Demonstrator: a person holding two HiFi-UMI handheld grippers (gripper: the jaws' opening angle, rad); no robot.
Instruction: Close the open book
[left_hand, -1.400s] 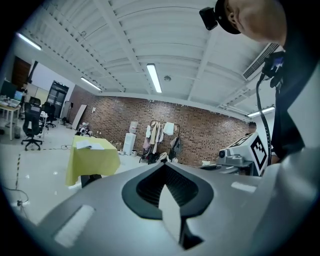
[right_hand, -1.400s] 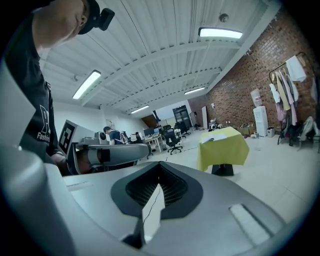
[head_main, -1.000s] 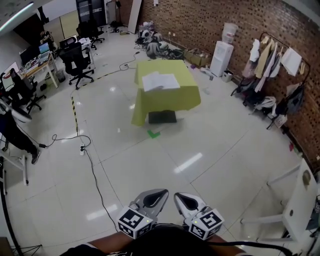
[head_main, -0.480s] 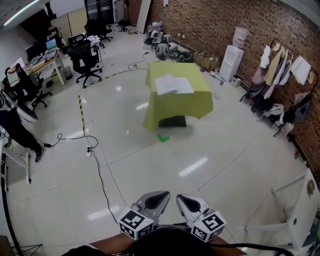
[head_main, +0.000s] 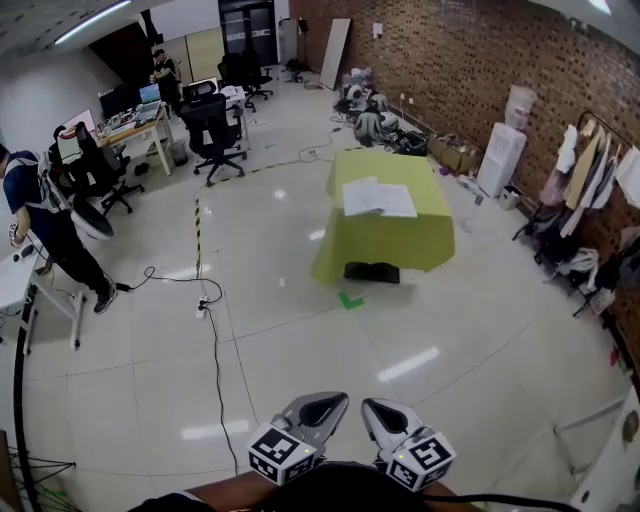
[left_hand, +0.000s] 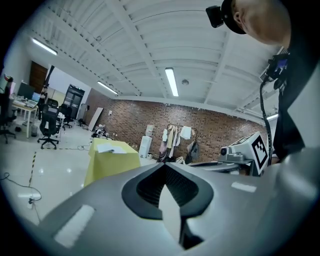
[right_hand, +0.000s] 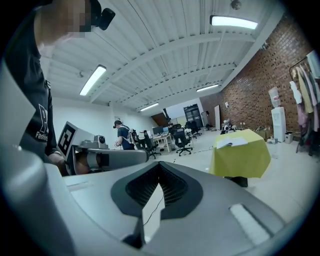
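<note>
Lying open on the yellow-green table (head_main: 385, 245), the book (head_main: 379, 198) is sitting well apart from both grippers, far across the floor (head_main: 300, 310). The left gripper (head_main: 325, 405) and the right gripper (head_main: 380, 410) are hanging close to the person's body, each with jaws pressed together and gripping nothing. White print on the dark shirt (right_hand: 42, 127) is showing only partly, so I cannot read it.

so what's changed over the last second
The head view has swung left: the yellow-clothed table and the open book on it now sit further right and lower in frame. Nothing grasped or released. The left gripper and right gripper stay low, shut, empty; book still open.
</note>
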